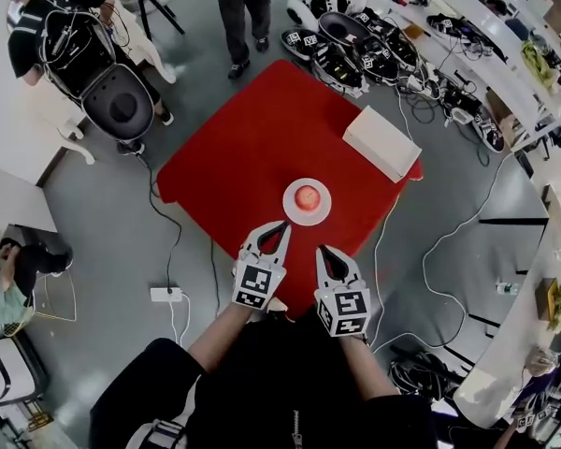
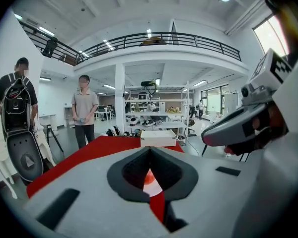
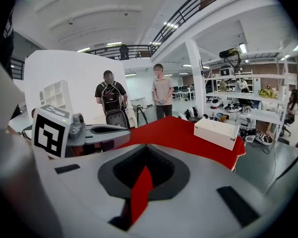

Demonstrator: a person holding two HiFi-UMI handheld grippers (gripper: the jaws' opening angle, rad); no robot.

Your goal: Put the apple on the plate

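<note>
A red apple [image 1: 307, 197] sits in the middle of a small white plate [image 1: 288, 206] on the red table [image 1: 252, 148]. My left gripper [image 1: 283, 224] hovers just short of the plate's near left edge, its jaws shut and holding nothing. In the left gripper view, the apple [image 2: 148, 179] and plate [image 2: 154, 188] show through the slot under the closed tips [image 2: 150, 148]. My right gripper [image 1: 322, 250] is beside it, a little nearer to me, jaws together and empty. Only red cloth shows below its tips [image 3: 146, 146].
A white box [image 1: 381, 143] lies at the table's far right corner. One person [image 1: 241, 7] stands beyond the table and another with a backpack [image 1: 65, 36] at far left. A power strip [image 1: 165, 295] and cables lie on the floor. Gear is piled on the floor [image 1: 355, 50].
</note>
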